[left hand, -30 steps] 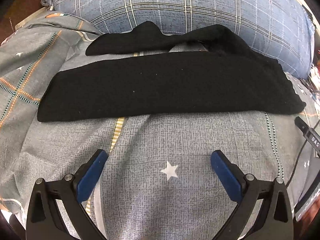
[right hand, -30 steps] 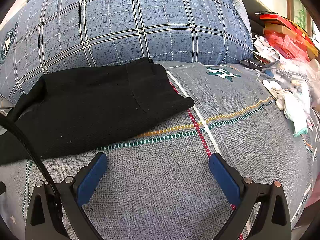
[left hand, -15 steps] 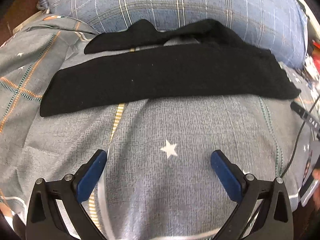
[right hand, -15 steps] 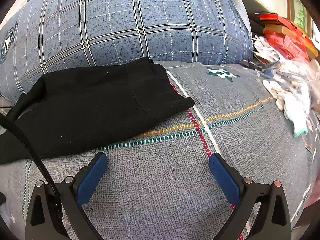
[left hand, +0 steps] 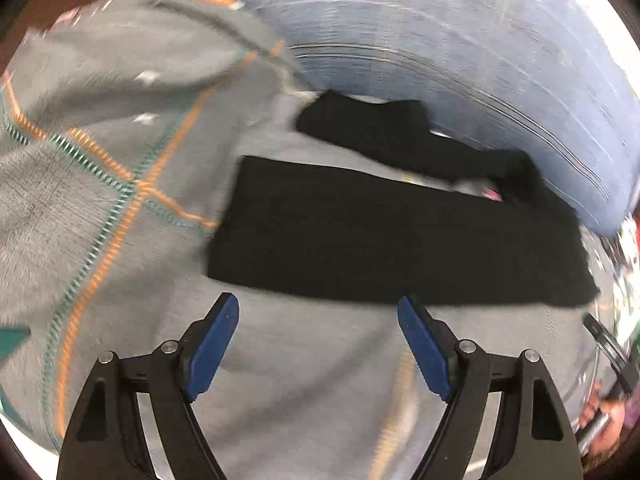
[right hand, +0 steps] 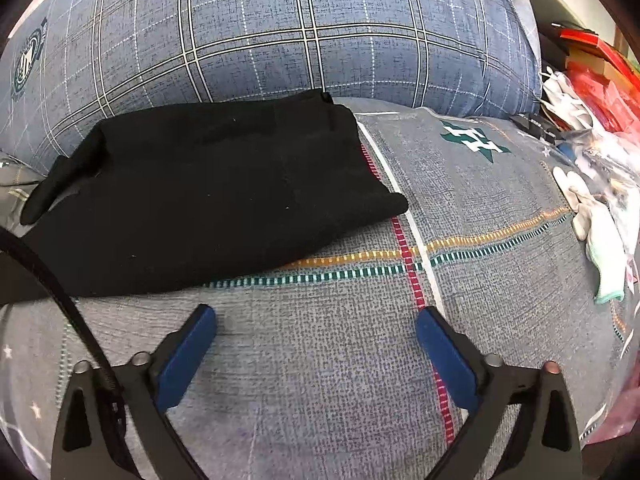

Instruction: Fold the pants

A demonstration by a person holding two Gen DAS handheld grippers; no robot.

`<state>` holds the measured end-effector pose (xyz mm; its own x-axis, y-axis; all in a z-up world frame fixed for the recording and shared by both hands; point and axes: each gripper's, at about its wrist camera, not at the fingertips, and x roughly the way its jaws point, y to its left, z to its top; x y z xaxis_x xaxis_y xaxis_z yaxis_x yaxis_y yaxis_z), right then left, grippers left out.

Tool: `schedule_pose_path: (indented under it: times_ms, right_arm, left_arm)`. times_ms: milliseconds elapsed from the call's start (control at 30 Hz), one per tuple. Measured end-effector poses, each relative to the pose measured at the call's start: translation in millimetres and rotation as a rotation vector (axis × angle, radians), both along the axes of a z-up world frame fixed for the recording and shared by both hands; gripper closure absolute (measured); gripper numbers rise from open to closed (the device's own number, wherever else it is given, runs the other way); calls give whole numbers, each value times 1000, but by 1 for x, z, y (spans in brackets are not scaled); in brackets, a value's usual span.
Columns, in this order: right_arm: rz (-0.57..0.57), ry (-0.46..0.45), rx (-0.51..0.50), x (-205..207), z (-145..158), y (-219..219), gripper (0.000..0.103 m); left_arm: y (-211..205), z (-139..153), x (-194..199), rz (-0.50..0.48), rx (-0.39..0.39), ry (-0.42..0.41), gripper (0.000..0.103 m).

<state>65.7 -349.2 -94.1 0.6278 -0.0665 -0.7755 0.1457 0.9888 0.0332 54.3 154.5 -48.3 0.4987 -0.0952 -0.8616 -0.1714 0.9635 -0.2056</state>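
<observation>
Left gripper (left hand: 318,312) is spread wide with nothing between its blue pads, just short of the near edge of the black pants (left hand: 396,240) (this view is motion-blurred). Right gripper (right hand: 316,322) is likewise spread and empty above the grey patterned bedsheet (right hand: 480,208), near the pants' folded end. Pants lie flat on the sheet, their far side against the blue plaid pillow (right hand: 304,28). White gloves (right hand: 592,216) lie near the sheet's right edge.
</observation>
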Motion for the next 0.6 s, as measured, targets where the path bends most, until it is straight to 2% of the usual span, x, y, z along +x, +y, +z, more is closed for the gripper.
schedule_pose_path:
  times_ms: [167,400,433,533,600]
  right_arm:
    - [9,-17,206,3,6,-10,13]
    - [-55,-55,485,20,6,-38,18]
    - [-72,-57,522,23,5,-44,20]
    - [-115,-46,557,34,7,-52,22]
    - [-133,-40,535,43,8,-52,23]
  left_arm:
    - [36,-27,22,60,-124,60,22]
    - [13,-32,46,-12,-23,57,21]
    - [12,-31,47,-15,-17,55,24]
    - [11,-29,48,-15,3,41,63]
    - [13,-31,48,-20,-9,34,66]
